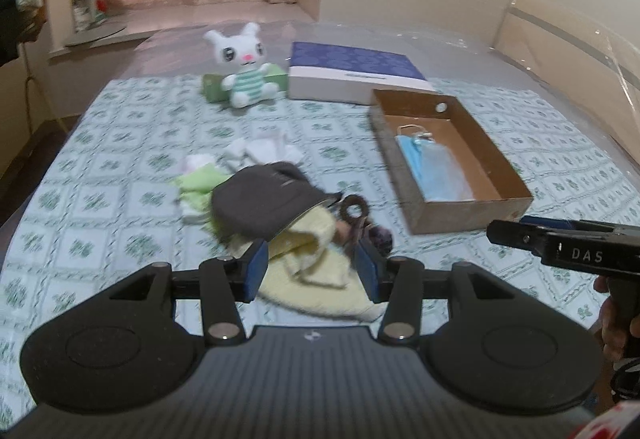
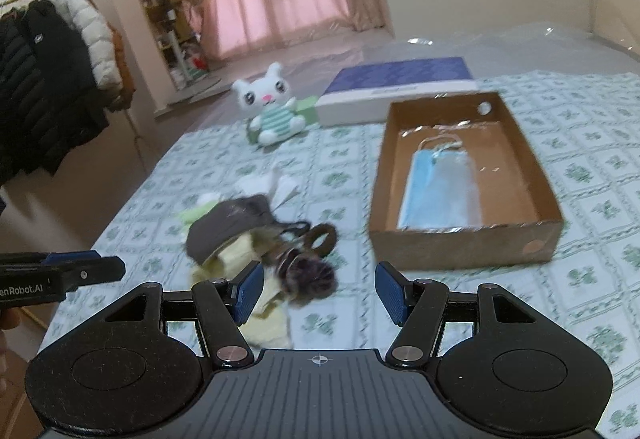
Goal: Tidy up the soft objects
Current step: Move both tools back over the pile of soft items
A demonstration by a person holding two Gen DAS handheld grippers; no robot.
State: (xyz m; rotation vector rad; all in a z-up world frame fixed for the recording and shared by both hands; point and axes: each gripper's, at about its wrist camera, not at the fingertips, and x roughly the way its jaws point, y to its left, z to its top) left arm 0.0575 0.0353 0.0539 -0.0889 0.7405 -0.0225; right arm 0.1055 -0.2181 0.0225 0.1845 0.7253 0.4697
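Soft pile point(image 1: 280, 223) lies beneath both forward-tilted, open tools.

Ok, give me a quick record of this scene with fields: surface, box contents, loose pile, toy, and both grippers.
surface: bed sheet with green pattern
box: open cardboard box, blue face masks inside
pile: grey cap over yellow cloth, brown hair tie, green sock, white socks
toy: white plush rabbit, sitting beside a blue-lidded box
left gripper: open, over the yellow cloth
right gripper: open, holding nothing
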